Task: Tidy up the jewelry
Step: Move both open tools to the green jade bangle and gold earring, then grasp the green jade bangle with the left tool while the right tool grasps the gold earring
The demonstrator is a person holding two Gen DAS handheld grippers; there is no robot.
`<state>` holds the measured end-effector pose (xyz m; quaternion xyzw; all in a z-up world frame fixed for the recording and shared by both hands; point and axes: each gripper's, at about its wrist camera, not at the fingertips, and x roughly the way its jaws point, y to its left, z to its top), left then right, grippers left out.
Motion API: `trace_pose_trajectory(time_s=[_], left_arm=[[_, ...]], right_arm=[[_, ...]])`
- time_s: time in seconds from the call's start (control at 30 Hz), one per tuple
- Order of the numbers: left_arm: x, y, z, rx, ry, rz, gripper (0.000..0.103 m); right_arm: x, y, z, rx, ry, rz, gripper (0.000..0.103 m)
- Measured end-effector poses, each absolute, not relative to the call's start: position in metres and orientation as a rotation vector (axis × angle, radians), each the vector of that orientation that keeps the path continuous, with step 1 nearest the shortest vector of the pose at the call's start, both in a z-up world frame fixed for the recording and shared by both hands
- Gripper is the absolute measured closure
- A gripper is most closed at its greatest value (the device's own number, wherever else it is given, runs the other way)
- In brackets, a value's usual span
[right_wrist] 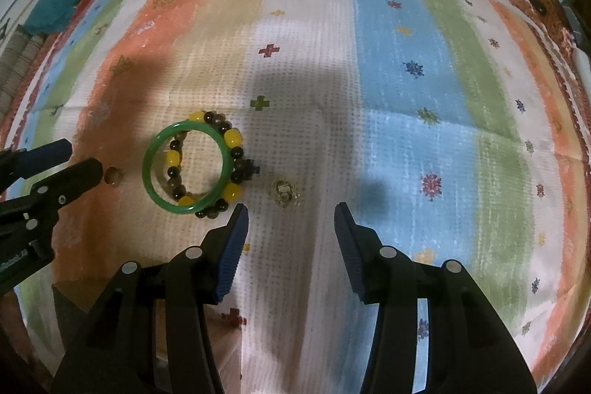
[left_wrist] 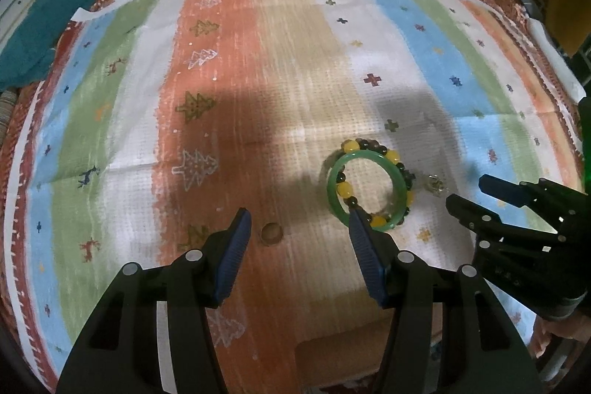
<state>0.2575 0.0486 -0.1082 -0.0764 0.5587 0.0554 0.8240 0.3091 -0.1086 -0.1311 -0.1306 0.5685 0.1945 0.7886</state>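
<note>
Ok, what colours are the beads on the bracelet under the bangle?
Yellow and dark brown-black beads on the beaded bracelet, clearest in the right wrist view.

Left tongs (left_wrist: 299, 228) and right tongs (right_wrist: 291, 222), both with jaws spread wide and holding nothing, held low, side by side, tips pointing forward and slightly converging.

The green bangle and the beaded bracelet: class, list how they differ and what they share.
1. The green bangle is one smooth solid ring; the beaded bracelet is a loop of separate beads.
2. The bangle is a single green; the bracelet mixes yellow and dark beads.
3. The bangle lies on top, overlapping the bracelet.
Shared: both are round and lie on the striped cloth.
</note>
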Motion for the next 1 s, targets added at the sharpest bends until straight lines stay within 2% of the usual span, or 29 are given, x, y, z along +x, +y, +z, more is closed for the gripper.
trace_pose_trajectory(time_s=[0.23,0.37,0.53,0.6,0.67,0.8,0.9,0.93,1.0], left_arm=[[0.272,0.051,-0.120,-0.169,1.207,0.101,0.048],[0.281,0.050,-0.129,-0.166,1.224,0.085,0.054],[0.289,0.047,-0.139,-0.163,1.247,0.060,0.056],[0.293,0.046,-0.143,-0.166,1.256,0.050,0.059],[0.296,0.045,-0.147,-0.169,1.263,0.044,0.068],[0.301,0.039,-0.157,-0.158,1.291,0.013,0.070],[0.303,0.037,-0.159,-0.153,1.291,-0.005,0.084],[0.303,0.037,-0.159,-0.154,1.293,0.000,0.093],[0.304,0.036,-0.163,-0.146,1.308,0.003,0.095]], right_arm=[[0.319,-0.105,-0.139,-0.285,1.237,0.422,0.055],[0.323,-0.103,-0.145,-0.293,1.247,0.424,0.060],[0.327,-0.098,-0.150,-0.302,1.256,0.429,0.061],[0.328,-0.096,-0.153,-0.310,1.259,0.432,0.065],[0.329,-0.093,-0.156,-0.326,1.260,0.431,0.067],[0.332,-0.091,-0.159,-0.334,1.260,0.425,0.072],[0.334,-0.091,-0.162,-0.351,1.257,0.421,0.078],[0.334,-0.091,-0.162,-0.359,1.255,0.418,0.080],[0.334,-0.090,-0.163,-0.371,1.250,0.418,0.086]])
